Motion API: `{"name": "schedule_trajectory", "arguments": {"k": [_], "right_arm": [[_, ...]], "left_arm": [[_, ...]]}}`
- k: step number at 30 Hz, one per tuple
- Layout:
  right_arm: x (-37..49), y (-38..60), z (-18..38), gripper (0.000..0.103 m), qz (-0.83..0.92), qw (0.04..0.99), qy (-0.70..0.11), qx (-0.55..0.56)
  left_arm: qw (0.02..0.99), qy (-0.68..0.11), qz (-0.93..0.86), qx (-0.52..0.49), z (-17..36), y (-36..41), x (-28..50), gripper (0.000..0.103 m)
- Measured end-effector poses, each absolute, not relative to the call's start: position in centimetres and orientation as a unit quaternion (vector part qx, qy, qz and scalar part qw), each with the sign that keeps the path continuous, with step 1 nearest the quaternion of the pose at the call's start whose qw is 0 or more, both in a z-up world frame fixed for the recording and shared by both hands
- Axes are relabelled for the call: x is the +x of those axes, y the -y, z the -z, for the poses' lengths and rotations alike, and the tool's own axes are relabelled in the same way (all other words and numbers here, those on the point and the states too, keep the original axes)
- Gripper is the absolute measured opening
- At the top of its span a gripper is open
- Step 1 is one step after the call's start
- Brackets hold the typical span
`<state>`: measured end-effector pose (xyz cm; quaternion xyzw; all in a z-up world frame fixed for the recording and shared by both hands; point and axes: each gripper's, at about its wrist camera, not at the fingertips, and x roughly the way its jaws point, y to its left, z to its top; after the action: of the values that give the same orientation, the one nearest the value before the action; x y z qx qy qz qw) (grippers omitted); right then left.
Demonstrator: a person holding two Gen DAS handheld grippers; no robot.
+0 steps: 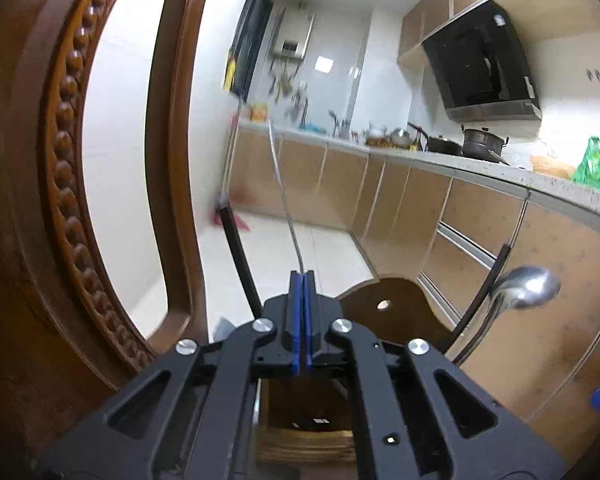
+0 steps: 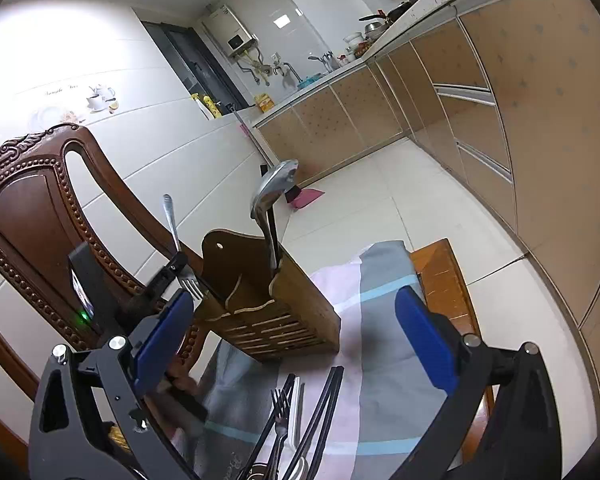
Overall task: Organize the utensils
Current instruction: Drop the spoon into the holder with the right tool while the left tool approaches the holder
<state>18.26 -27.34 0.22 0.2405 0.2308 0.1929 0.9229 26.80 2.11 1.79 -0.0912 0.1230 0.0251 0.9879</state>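
A wooden utensil holder (image 2: 284, 312) stands on a striped cloth (image 2: 380, 320); a metal spoon (image 2: 272, 188) and a black chopstick stand in it. My left gripper (image 2: 180, 276) is shut on a fork (image 2: 171, 220), tines down, just left of and above the holder. In the left wrist view the left gripper (image 1: 303, 280) pinches the fork's thin handle (image 1: 280, 184); the holder's back (image 1: 384, 304) and the spoon (image 1: 528, 288) lie below right. My right gripper (image 2: 292, 332) is open and empty above forks (image 2: 280, 412) and black chopsticks (image 2: 320, 408) lying on the cloth.
A carved wooden chair (image 2: 32, 216) stands left of the holder, close to the left gripper. The cloth covers a wooden table (image 2: 440, 272). Kitchen cabinets (image 2: 520, 120) and a counter with pots run along the right. A dustpan (image 2: 304, 196) lies on the tiled floor.
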Motion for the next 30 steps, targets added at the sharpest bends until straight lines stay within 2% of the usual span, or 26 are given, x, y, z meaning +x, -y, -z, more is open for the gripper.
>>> {"name": "schedule_trajectory", "arguments": {"k": [4,9,14,23,27,29,30], "right_arm": [[18.5,27.8,0.2,0.098,-0.198,0.913,-0.241,0.262],[18.7,28.1,0.5,0.098,-0.204,0.905,-0.252,0.275],[18.8,27.7,0.6,0.098,-0.211,0.903,-0.257,0.273],[19.3,28.1,0.9,0.098,-0.211,0.895,-0.269,0.286],[19.5,28.5,1.2,0.098,-0.215,0.889,-0.274,0.298],[19.6,28.5,1.2,0.098,-0.217,0.888,-0.275,0.299],[19.6,28.4,1.2,0.098,-0.218,0.887,-0.276,0.299]], "left_arm": [[0.994,-0.096,-0.045,-0.041,0.0,-0.5,26.4,0.001],[0.990,-0.124,-0.067,-0.021,2.0,0.0,26.8,0.005],[0.987,-0.153,-0.047,-0.010,2.6,-0.1,25.9,0.017],[0.983,-0.179,-0.045,0.012,2.3,0.3,24.6,0.020],[0.979,-0.194,-0.040,0.046,2.1,0.7,25.4,0.021],[0.976,-0.207,-0.040,0.050,1.6,0.5,26.4,0.011],[0.976,-0.208,-0.035,0.049,1.0,0.5,26.9,0.010]]}}
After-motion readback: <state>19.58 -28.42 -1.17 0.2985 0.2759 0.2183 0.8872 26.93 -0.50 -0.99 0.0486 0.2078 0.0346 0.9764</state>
